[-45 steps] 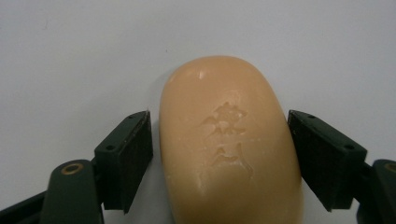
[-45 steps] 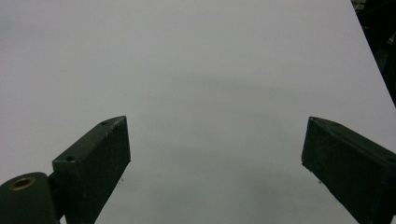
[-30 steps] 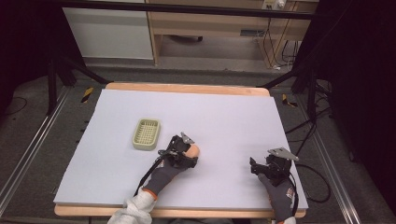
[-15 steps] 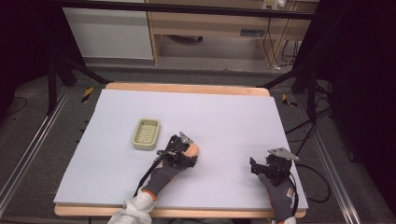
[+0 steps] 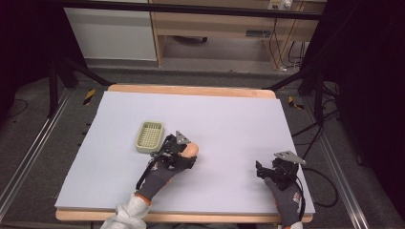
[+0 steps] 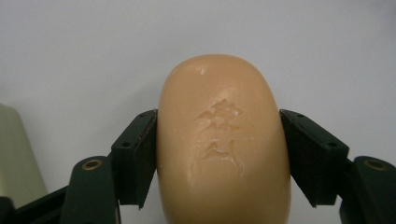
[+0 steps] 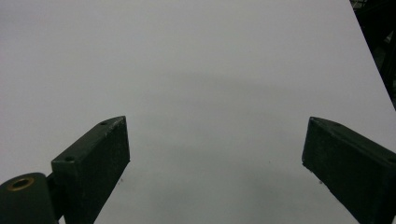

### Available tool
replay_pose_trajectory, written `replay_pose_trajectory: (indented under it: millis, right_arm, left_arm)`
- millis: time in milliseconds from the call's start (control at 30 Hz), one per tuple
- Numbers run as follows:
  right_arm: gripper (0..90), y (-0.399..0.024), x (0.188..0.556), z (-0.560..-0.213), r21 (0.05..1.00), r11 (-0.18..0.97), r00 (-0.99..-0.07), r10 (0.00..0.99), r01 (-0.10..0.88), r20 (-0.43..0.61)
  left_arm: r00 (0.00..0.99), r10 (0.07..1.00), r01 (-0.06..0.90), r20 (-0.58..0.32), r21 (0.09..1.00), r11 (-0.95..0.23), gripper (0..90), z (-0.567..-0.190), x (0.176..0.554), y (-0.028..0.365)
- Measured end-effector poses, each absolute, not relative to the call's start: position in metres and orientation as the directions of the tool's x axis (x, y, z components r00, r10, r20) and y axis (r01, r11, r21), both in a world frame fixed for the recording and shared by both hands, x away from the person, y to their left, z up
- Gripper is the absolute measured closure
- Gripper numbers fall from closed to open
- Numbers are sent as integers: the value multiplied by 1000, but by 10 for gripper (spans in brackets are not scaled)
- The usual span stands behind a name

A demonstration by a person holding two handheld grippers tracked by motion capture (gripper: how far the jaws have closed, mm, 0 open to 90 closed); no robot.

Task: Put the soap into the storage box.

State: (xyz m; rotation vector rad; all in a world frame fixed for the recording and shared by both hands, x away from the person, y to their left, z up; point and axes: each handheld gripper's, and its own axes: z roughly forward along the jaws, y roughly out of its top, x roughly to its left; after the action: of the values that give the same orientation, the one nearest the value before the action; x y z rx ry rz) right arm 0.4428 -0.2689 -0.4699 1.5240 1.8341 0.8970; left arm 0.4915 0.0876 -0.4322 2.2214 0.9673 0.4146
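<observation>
Soap bar (image 6: 223, 149), peach-orange, rounded oval with a stamped mark on its top face, sits between the jaws of the left claw (image 6: 223, 158), both pads pressed against its long sides, so that claw is clamped on the soap. In the high view the soap (image 5: 191, 150) pokes out past the front of the left claw (image 5: 184, 151), low over the white tabletop (image 5: 229, 119); whether it touches the surface or is just lifted, cannot tell

Handling guess: solid and stiff, fairly light, but smooth and curved, so probably slippery; a hard squeeze could dent it or make it squirt forward out of the pads. Best hold looks like the one here, across the narrow width at mid-length, where the sides run closest to parallel, pads flat on them

Just to the left of the left claw, slightly ahead, sits a pale green soap dish (image 5: 149, 136) with a slotted floor; its edge (image 6: 16, 154) shows beside the left jaw

Right claw (image 5: 273, 171) rests well to the right of the left one, jaws spread wide (image 7: 215, 154), nothing between them, bare tabletop ahead
</observation>
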Motion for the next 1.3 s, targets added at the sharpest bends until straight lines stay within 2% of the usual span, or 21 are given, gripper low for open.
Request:
replay_pose_trajectory:
  millis: [567, 1300]
  right_arm:
    - [78, -267, 442, -470, 798, 134, -182, 983, 587, -32]
    - [79, -262, 442, -470, 796, 158, -207, 977, 585, -42]
  left_arm:
    - [641, 768, 525, 2, 729, -440, 310, -417, 479, 132]
    - [537, 842, 559, -40, 765, -320, 312, -407, 499, 178]
